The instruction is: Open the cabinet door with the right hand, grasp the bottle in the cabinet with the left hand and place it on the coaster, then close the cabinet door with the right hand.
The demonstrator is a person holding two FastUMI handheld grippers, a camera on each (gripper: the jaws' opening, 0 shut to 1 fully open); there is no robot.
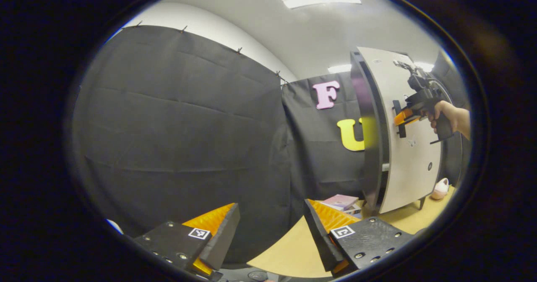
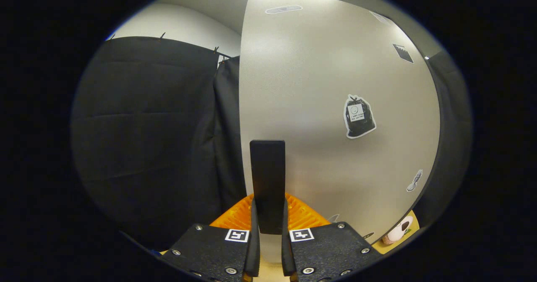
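Right now the right tongs (image 2: 268, 231) are clamped on the door's handle (image 2: 267, 181), one finger on each side of the dark vertical bar, since that bar is the only purchase on an otherwise flat door (image 2: 319, 105). In the left gripper view the same tongs (image 1: 400, 118) sit on the handle with a hand (image 1: 444, 116) behind them, held level and square to the panel, which suits a pull along the hinge arc. From that view the door (image 1: 409, 147) looks swung partly out, a dark gap showing along its left edge, so I judge the opening step is underway, not done. The left tongs (image 1: 272, 231) are spread wide with nothing between the fingers, held low over the tabletop (image 1: 293, 248) and off to the side; probably parked clear of the door's swing and pre-opened for the bottle. Bottle can't be made out: the cabinet's inside is hidden behind the door and the gap is too dark to read. Coaster not identifiable either. Books (image 1: 342, 202) lie on the tabletop near the cabinet's foot, and a small pink object (image 1: 440, 189) sits on its far side; both are near the likely carry path, so worth avoiding.
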